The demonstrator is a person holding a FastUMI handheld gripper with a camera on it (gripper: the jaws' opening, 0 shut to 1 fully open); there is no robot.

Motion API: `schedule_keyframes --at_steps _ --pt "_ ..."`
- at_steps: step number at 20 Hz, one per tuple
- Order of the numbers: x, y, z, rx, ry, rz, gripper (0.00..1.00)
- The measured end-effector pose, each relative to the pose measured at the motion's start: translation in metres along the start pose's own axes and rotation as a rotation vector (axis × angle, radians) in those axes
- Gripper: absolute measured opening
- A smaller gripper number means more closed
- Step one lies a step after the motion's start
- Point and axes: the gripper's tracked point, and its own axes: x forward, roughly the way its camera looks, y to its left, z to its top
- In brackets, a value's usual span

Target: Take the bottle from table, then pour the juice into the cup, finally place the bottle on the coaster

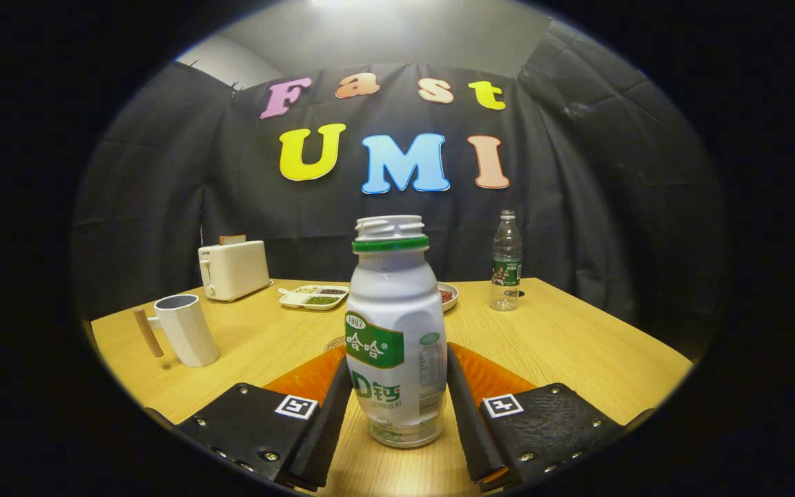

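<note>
1. On the wooden table (563, 331), right between the two fingers of the gripper (397, 414), stands the white bottle (395, 338), upright, its cap off and the threaded neck bare.
2. The fingers flank the bottle's lower half and look to be touching or nearly touching its sides. I cannot tell whether they truly press on it, and its base seems to rest on the table.
3. So I'd judge the first step is in hand: taking the bottle, with the pour to come.
4. The next move, I reckon, calls for a firm squeeze and a level lift, since the open neck would spill if tipped early, then a carry over to the cup (188, 329), the white one with the wooden handle standing well apart on the left.
5. Something orange lies behind the bottle and fingers, likely the coaster (487, 376); most of it is hidden, so its shape is hard to tell.
6. Beyond stand a toaster (233, 269), a divided tray (315, 297), and a clear water bottle (506, 262). The juice level can't be seen through the opaque bottle.
</note>
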Motion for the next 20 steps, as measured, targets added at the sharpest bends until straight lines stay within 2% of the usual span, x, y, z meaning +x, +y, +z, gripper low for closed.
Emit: schedule_keyframes --at_steps 7,15,20 --pt "0.012 0.041 0.031 -0.077 -0.003 0.032 0.73" --pt "0.022 0.115 0.036 -0.269 0.055 0.082 0.73" --pt "0.03 0.137 0.031 -0.416 0.084 0.076 0.73"
